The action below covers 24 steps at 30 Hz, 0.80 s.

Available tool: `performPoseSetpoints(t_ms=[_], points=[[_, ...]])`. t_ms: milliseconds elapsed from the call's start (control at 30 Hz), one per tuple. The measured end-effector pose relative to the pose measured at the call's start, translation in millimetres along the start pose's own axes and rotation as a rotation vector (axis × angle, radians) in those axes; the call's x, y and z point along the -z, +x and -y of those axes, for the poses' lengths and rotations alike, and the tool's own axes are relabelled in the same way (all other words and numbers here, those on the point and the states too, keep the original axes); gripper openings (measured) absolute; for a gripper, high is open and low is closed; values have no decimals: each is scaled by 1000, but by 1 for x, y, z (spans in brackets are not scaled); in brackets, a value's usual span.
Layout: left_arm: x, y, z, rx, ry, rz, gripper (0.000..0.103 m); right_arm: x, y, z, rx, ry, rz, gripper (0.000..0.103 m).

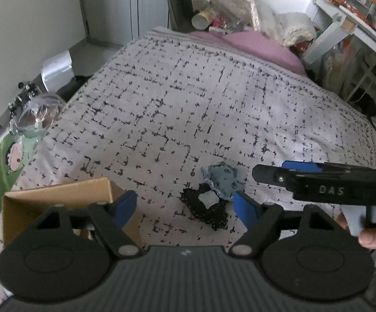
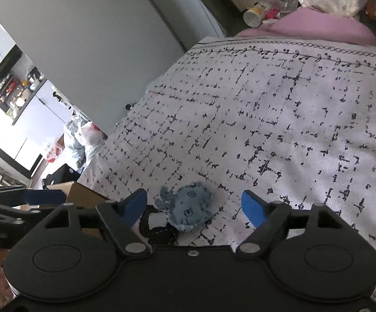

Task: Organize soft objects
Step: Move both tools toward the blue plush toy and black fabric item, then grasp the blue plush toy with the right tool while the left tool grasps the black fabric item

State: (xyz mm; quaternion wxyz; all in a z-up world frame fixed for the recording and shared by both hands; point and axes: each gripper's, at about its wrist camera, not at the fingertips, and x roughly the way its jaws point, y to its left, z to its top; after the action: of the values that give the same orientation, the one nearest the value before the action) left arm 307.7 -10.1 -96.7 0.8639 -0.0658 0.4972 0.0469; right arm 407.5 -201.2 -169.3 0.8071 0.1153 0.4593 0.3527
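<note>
So we've got two soft bits lying on the patterned bedspread: a blue denim toy w/ stitched eyes, and a black dotted cloth piece touching it, partly tucked under its near edge. Toy's long axis runs roughly across the right wrist view, frilly end toward the left pad.

In that view the toy sits btwn the fingers of our right claw, nearer the left finger, a bit ahead of the tips. Jaws wide, nothing gripped, pads not touching the toy.

Our left claw is also wide open & empty; the black piece lies btwn its fingers, toy just beyond toward the right finger. Cardboard box stands open just left of the left claw, on the bed.

Judgement: right claw is lined up on the toy, left on the black piece; the box looks like the drop spot, closer to the left side. Risk: the overlap means one pinch may drag both.
</note>
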Motion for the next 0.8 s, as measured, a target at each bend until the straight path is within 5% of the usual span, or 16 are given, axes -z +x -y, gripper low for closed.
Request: performPoseSetpoints(t_ms=[500,567,633,700,800], points=[[14,47,21,-70,-59,-37,77,10,47,14,-55,56,-81,67],[18,47,25,-96,-59,-19,77,11,47,11,-60,46,-90,58],[22,48,29,-127,-52,-13,77,12,51,9,-72,43,-116,29],[26,49,34,-161,-43,-9,77,14,53,10,-71,41,-130,13],[29,50,39,-164,-64,11,77,14,45,9,-37,14,-103,3]])
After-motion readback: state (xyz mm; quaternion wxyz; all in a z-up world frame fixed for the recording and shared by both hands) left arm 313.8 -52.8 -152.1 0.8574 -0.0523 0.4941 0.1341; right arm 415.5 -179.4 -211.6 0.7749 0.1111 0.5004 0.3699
